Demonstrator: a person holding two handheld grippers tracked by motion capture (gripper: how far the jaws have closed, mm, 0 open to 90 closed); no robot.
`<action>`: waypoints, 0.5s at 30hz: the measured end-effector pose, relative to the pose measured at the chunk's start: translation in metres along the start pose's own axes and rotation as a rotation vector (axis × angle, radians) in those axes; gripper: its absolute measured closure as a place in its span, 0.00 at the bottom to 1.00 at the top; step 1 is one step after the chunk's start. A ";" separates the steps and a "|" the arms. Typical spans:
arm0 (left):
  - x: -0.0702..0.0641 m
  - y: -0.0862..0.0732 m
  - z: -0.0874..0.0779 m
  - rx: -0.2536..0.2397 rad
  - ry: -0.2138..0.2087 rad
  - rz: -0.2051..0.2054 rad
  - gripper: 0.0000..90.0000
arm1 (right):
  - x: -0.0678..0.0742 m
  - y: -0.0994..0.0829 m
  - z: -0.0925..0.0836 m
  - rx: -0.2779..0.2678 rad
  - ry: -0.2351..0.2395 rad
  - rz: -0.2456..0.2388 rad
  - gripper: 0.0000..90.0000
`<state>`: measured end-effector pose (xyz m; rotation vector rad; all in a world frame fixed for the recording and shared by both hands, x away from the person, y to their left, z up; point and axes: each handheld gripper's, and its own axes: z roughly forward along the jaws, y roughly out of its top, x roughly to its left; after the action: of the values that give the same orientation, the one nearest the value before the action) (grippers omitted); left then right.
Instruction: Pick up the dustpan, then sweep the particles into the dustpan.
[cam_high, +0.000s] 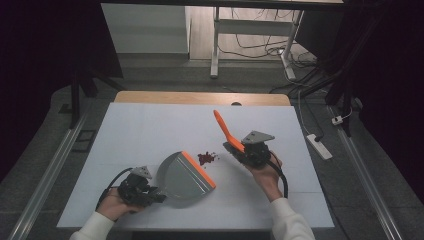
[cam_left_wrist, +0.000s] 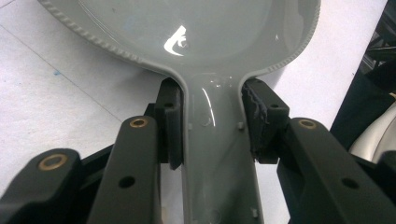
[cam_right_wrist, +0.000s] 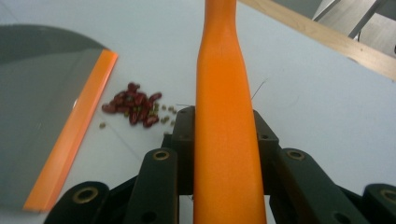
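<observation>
My left gripper is clamped on the dustpan handle, pan flat on the table, orange lip toward the beans. My right gripper grips the orange brush by its handle, just right of the beans; its bristles I can't make out, probably hidden below.

Grey dustpan with orange lip; orange brush handle; dark red beans mixed with small greenish ones; white table cover; black grippers; white sleeves.
</observation>
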<state>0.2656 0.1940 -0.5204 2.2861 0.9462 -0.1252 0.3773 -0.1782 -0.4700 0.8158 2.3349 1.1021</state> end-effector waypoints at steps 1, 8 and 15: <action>0.000 0.000 0.000 0.000 -0.001 0.000 0.68 | 0.000 0.000 0.000 0.000 0.000 0.000 0.78; 0.001 0.000 0.000 -0.001 -0.003 -0.003 0.68 | 0.003 0.019 0.019 -0.013 0.015 -0.018 0.78; 0.000 -0.001 0.000 -0.002 -0.001 -0.004 0.68 | 0.008 0.022 0.030 0.017 0.011 -0.035 0.78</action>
<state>0.2654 0.1947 -0.5205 2.2827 0.9496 -0.1267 0.3964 -0.1453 -0.4715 0.7741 2.3614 1.0769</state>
